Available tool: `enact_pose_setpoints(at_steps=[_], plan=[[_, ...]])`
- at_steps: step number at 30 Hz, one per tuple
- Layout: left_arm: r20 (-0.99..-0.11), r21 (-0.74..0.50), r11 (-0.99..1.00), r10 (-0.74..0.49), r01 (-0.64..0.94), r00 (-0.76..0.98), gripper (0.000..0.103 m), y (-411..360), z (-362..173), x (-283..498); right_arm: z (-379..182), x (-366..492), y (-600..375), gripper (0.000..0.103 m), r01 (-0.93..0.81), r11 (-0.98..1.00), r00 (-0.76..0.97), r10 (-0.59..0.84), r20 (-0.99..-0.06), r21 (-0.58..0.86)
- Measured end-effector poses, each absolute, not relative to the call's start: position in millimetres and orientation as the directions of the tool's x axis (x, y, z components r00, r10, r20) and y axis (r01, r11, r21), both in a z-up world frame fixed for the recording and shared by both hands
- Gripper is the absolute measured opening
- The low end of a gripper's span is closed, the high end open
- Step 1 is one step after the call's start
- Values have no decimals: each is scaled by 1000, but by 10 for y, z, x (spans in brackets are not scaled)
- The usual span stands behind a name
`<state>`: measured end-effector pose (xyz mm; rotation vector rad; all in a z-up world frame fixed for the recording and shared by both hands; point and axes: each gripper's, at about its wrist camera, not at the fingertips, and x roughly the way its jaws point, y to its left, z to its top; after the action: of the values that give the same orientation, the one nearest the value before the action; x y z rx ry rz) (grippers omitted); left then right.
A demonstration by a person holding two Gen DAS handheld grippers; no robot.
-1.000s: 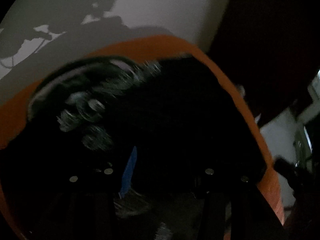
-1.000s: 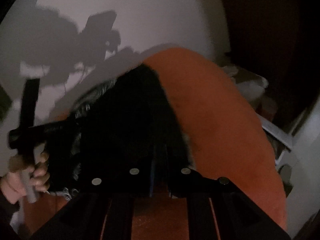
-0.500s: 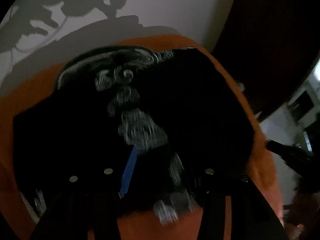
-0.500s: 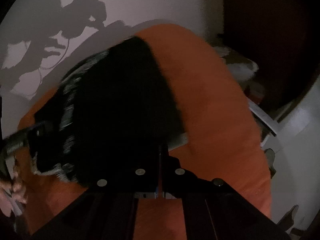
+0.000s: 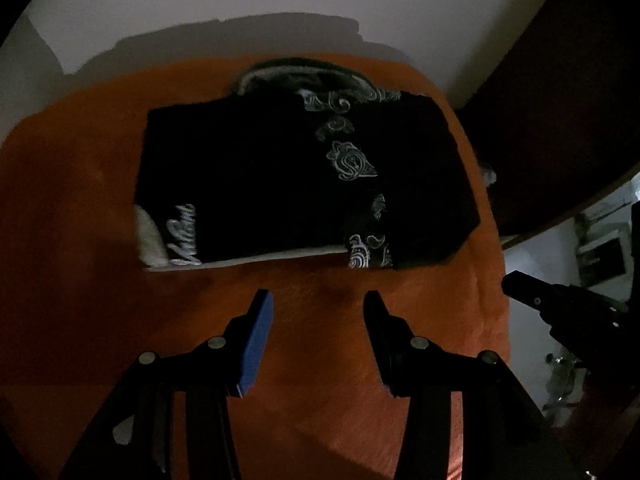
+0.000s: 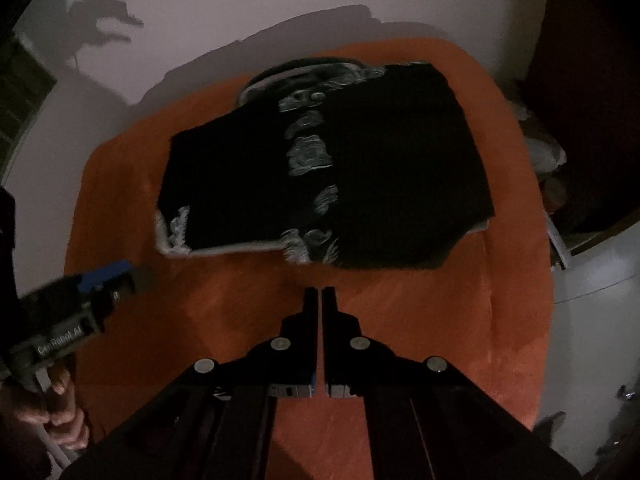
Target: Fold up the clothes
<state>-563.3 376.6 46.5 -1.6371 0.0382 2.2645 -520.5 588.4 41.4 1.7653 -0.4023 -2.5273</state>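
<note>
Left wrist view shows the black garment [image 5: 304, 176] lying as a flat, roughly rectangular packet on the orange cover [image 5: 328, 360], just ahead of the left gripper [image 5: 318, 300] and clear of its fingertips. Those fingers are spread with nothing between them, only bare orange cloth. A band of pale paisley print runs across the top face of the packet, and a light grey layer peeps out along the edge nearest the fingers and at the corner ahead and to their left.

From the right wrist view, the right gripper [image 6: 319, 292] has its fingers pressed together, empty, with the garment just beyond the tips and not touching them. The left gripper appears there at the far left, away from the cloth, with part of the person's hand [image 6: 60, 412] under it.

My reading is that the folding of this piece is largely done: the sides look turned in and the outline is compact. What may remain is a final halving or squaring of the uneven corner ahead and to the right of the fingers. No other clothes are visible in the dim light.
</note>
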Motion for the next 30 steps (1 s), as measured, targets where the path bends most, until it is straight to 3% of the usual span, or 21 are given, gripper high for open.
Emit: enact_pose_setpoints(at_steps=[8,18,30], plan=[[-917,-136,-929,250,-344,-311,50,3689,1091,-5484,1129,-5142,5534,1,-97,-973,-378,-158,-912,208],[-896,-139,-928,266,-345,-356,51,3444,1282,-4930,1221,-4651,5223,1,-151,-970,-379,-122,-917,192],[-830,-164,-925,317,-342,-458,51,2755,1821,-3458,1744,-3121,4693,1,-141,-976,-528,-65,-847,163]])
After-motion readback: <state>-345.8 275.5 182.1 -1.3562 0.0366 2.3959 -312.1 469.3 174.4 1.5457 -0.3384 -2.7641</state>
